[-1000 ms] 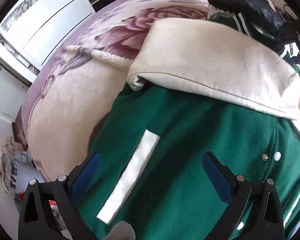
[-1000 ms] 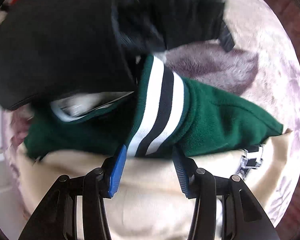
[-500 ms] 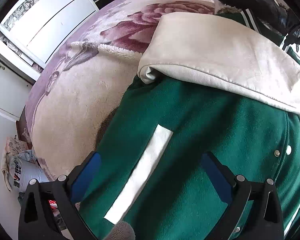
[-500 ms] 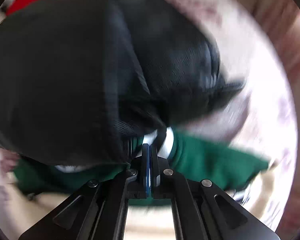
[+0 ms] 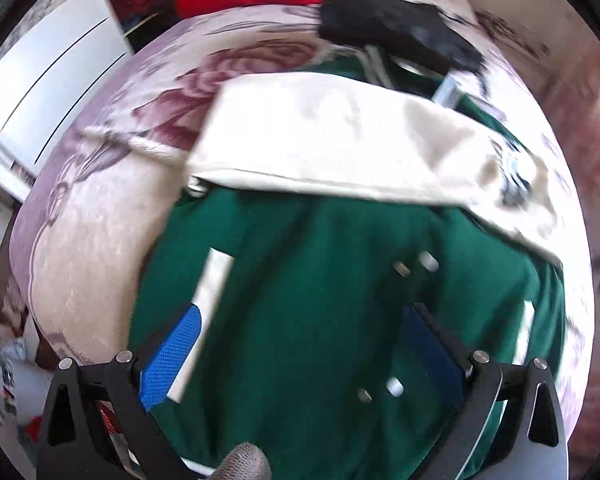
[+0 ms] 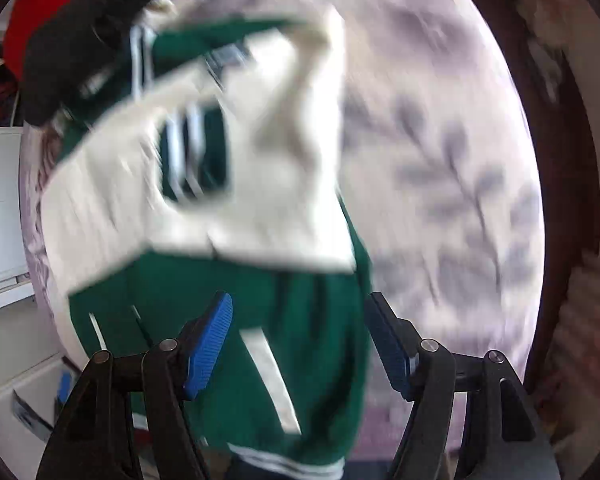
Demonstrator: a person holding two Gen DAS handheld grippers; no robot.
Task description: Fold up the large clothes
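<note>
One jacket, both grippers empty

Green jacket [image 5: 308,320] lies flat on floral bedspread [image 5: 100,248], long axis running away from the cameras, collar far, cream sleeves [image 5: 340,148] crossing it. Left gripper [image 5: 300,352] wide open. Right gripper [image 6: 300,344] just opened, nothing between.

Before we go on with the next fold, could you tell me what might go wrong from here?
1. The cream sleeves lie loosely across the green varsity jacket; lifting the hem could slide them off.
2. The black garment lies on the jacket's collar end and may drag along.
3. The right gripper, its jaws just opened, holds nothing.
</note>
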